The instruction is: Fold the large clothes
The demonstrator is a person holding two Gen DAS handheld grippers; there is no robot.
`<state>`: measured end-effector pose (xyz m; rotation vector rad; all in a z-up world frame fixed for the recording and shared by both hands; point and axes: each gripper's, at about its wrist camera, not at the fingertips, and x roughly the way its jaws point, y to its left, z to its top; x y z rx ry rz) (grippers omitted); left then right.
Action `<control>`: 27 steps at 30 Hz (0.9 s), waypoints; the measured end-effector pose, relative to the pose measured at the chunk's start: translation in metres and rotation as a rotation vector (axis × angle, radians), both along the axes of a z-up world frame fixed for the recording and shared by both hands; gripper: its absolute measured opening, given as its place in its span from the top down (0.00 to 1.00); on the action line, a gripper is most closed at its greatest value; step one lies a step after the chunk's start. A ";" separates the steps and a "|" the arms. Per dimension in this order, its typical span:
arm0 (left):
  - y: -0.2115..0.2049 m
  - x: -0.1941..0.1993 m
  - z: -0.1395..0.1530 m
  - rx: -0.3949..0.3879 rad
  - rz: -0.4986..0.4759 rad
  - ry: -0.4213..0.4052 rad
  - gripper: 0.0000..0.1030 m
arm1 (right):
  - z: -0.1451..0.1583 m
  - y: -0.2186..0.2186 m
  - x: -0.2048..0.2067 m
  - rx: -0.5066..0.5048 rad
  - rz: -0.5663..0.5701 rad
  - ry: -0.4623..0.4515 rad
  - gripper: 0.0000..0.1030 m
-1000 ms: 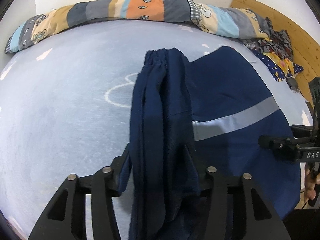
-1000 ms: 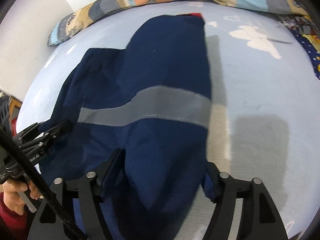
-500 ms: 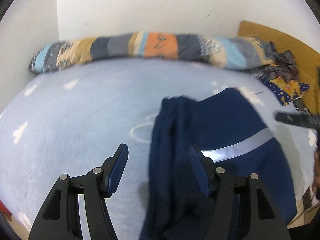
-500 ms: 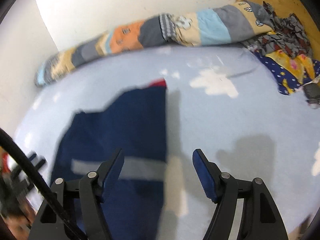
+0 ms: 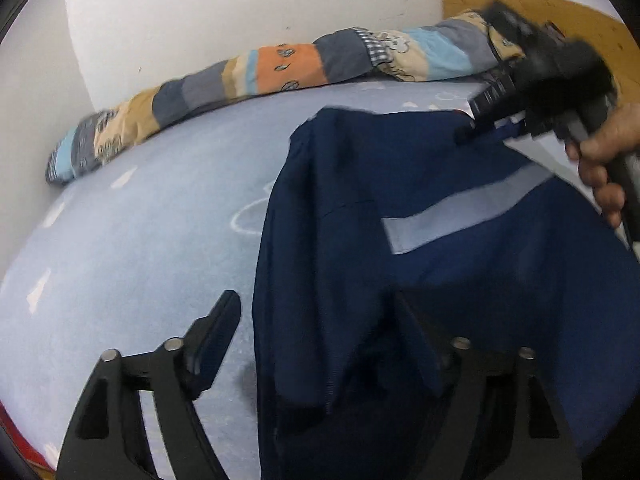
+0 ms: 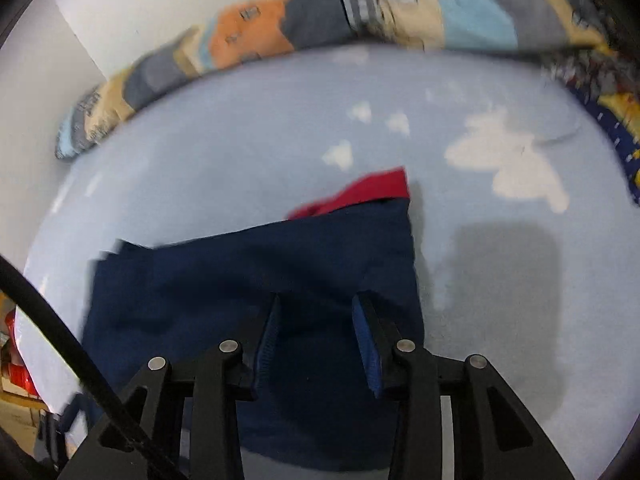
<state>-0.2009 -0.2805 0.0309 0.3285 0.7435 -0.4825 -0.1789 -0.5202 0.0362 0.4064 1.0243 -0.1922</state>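
A large navy garment (image 5: 360, 240) with a grey reflective stripe (image 5: 460, 216) lies on the pale blue bed sheet (image 5: 120, 240). My left gripper (image 5: 316, 328) is open over the garment's near left edge; its right finger is partly hidden behind a fold. My right gripper shows in the left wrist view (image 5: 472, 128) at the garment's far right corner. In the right wrist view the right gripper (image 6: 316, 320) is open, jaws fairly narrow, just above the navy garment (image 6: 200, 280) near its far edge, where a red lining (image 6: 372, 190) shows.
A rolled patchwork quilt (image 5: 280, 68) lies along the wall at the bed's far side. A wooden headboard (image 5: 600, 28) and a pile of patterned clothes (image 6: 612, 92) are at the far right. White cloud prints (image 6: 508, 156) mark the sheet.
Both grippers let go of the garment and lifted. The right gripper then moved to the garment's far edge with narrower jaws; the left lowered back near the left fold.
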 end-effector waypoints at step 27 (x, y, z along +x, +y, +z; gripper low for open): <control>0.048 -0.069 0.067 -0.160 0.070 -0.074 0.18 | 0.051 0.149 -0.229 -0.149 0.183 -0.078 0.58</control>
